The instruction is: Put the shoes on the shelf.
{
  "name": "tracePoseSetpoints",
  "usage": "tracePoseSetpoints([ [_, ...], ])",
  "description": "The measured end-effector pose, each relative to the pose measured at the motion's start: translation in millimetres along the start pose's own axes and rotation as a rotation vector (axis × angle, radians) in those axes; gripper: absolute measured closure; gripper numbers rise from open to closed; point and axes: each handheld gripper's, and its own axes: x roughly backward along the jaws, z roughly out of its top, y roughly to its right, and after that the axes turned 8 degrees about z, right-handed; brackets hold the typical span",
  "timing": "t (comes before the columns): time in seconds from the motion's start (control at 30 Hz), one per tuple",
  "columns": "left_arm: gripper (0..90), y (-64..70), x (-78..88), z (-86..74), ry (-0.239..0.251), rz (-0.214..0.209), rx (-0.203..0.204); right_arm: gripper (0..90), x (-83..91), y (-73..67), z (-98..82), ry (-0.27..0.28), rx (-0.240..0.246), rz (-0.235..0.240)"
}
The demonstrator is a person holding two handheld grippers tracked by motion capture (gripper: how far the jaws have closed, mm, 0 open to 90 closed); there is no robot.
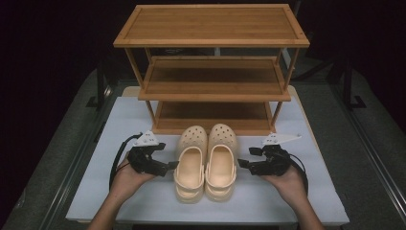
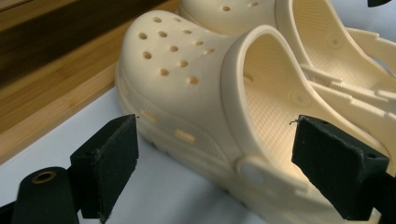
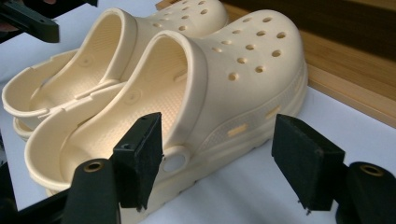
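Two cream clogs stand side by side on the white table top, toes toward the wooden rack: the left clog (image 1: 190, 165) and the right clog (image 1: 221, 160). My left gripper (image 1: 173, 165) is level with the left clog's outer side, its tips close to the wall. In the left gripper view this gripper (image 2: 215, 163) is open, and the left clog's (image 2: 187, 88) side wall and strap rivet lie between the jaws without touching the pads. My right gripper (image 1: 242, 163) mirrors it at the right clog. In the right gripper view it (image 3: 222, 161) is open around the right clog's (image 3: 243, 70) side.
A three-tier bamboo shoe rack (image 1: 210, 76) stands right behind the clogs, its lowest shelf (image 1: 210, 125) just past their toes. The white table top (image 1: 119, 196) ends at dark edges left, right and front.
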Motion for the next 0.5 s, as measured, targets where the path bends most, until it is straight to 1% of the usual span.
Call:
tracePoseSetpoints([
  [0.03, 14.1, 0.0, 0.0, 0.0, 0.000, 0.000, 0.000, 33.0, 0.0, 0.0, 0.0, 0.000, 0.000, 0.000],
  [0.07, 14.6, 1.6, -5.4, 2.4, -0.007, 0.000, -0.007, 33.1, -2.1, -0.3, 2.0, -0.002, 0.004, 0.003],
  [0.13, 15.4, 2.2, -8.7, 3.5, -0.012, 0.000, -0.010, 33.1, -4.5, -0.3, 3.9, -0.004, 0.005, 0.004],
  [0.17, 18.5, 2.5, -12.5, 4.5, -0.015, -0.005, -0.012, 33.1, -6.2, -0.2, 4.8, -0.005, 0.002, 0.005],
  [0.2, 20.0, 2.2, -14.4, 5.2, -0.016, -0.005, -0.016, 33.1, -7.4, 0.1, 5.4, -0.007, 0.007, 0.004],
  [0.27, 20.2, 2.4, -17.2, 6.0, -0.019, -0.004, -0.012, 33.1, -9.5, 0.5, 6.1, -0.007, 0.005, 0.003],
  [0.3, 23.0, 2.0, -18.2, 6.4, -0.020, -0.007, -0.015, 33.1, -12.2, 1.4, 7.1, -0.009, 0.003, 0.004],
  [0.33, 24.1, 2.4, -20.2, 7.0, -0.019, -0.004, -0.012, 33.1, -13.6, 1.7, 7.6, -0.008, 0.001, 0.005],
  [0.37, 24.1, 2.2, -20.9, 7.3, -0.023, -0.001, -0.017, 33.1, -16.1, 2.0, 8.3, -0.007, -0.004, 0.011],
  [0.43, 27.9, 2.6, -22.7, 7.4, -0.022, 0.001, -0.020, 33.1, -19.5, 1.5, 9.6, -0.011, -0.007, 0.015],
  [0.5, 29.2, 2.5, -24.6, 7.4, -0.030, 0.007, -0.019, 33.1, -24.3, 0.9, 10.8, -0.020, -0.003, 0.016],
])
